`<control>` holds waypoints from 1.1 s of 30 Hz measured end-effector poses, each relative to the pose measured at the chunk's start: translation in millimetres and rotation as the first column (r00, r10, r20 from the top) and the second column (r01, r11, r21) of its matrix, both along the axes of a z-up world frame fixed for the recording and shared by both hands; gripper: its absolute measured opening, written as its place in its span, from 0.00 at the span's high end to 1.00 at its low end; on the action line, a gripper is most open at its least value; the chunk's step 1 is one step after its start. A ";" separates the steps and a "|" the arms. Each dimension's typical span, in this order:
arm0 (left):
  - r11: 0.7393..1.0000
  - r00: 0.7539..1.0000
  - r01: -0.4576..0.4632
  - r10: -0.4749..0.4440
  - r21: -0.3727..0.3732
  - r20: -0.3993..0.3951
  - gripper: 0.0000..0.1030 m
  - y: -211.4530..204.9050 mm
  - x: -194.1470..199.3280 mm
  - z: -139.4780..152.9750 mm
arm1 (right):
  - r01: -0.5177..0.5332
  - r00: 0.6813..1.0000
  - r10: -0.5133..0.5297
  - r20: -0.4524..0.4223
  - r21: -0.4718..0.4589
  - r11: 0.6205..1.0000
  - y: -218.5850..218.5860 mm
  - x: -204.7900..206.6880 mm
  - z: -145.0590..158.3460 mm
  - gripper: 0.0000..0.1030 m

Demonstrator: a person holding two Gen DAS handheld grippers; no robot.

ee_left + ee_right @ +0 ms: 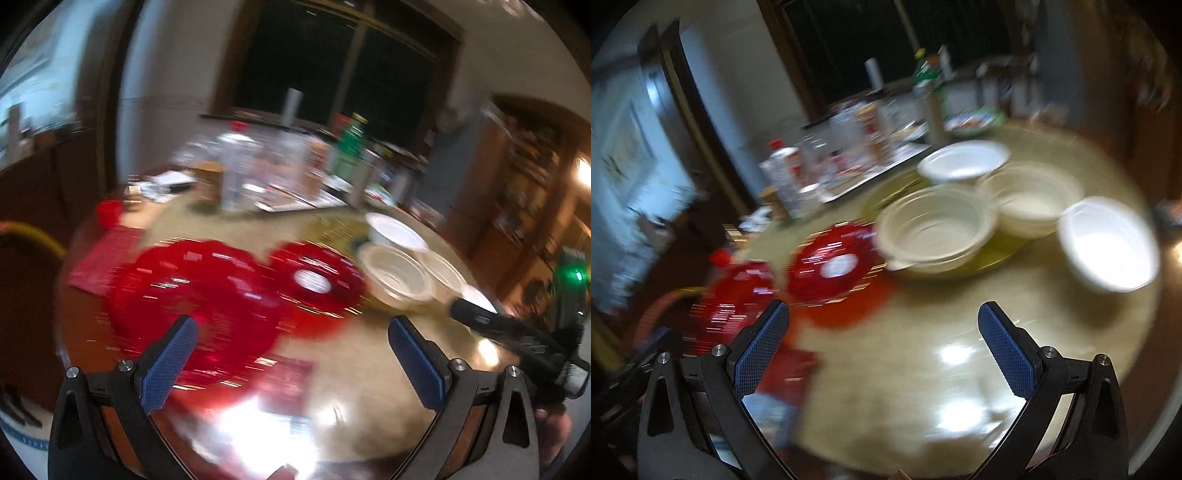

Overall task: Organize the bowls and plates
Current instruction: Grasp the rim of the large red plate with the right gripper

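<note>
Both views are motion-blurred. My left gripper [291, 328] is open and empty, above the near part of a round table, just before a large red plate [192, 295]. A smaller red plate [317, 280] lies beyond it, with stacked cream bowls [397, 277] and a white bowl [395, 230] to its right. My right gripper [882, 325] is open and empty, short of the small red plate [834, 267]. Stacked cream bowls [934, 229], another cream bowl [1030, 197] and two white bowls [964, 158] [1108, 243] stand farther off.
Bottles, jars and a tray crowd the far side of the table [258, 173], including a green bottle [349, 146]. A red mat [107, 254] lies at the table's left. The right gripper's body [517, 339] shows at the right of the left wrist view.
</note>
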State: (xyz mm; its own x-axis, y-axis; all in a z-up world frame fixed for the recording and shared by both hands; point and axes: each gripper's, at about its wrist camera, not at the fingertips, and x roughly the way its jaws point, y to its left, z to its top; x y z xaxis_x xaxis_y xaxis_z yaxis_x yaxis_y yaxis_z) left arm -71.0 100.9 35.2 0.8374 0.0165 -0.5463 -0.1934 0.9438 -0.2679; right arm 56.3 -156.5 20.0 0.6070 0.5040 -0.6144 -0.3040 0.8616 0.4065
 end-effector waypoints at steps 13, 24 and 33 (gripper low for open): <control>0.943 0.965 -0.245 0.215 -0.226 -0.149 0.00 129.7 18.4 -54.4 | -0.238 0.884 0.353 -0.307 0.355 0.904 119.5 32.8 -45.7 0.01; 0.951 0.934 -0.239 0.170 -0.197 -0.314 0.37 133.1 46.9 -81.6 | -0.194 0.842 0.359 -0.403 0.393 0.899 158.0 57.0 -71.2 0.29; 0.956 0.891 -0.273 0.210 -0.105 -0.403 0.81 126.9 60.0 -101.3 | -0.198 0.830 0.316 -0.460 0.287 0.937 167.2 67.8 -100.0 0.76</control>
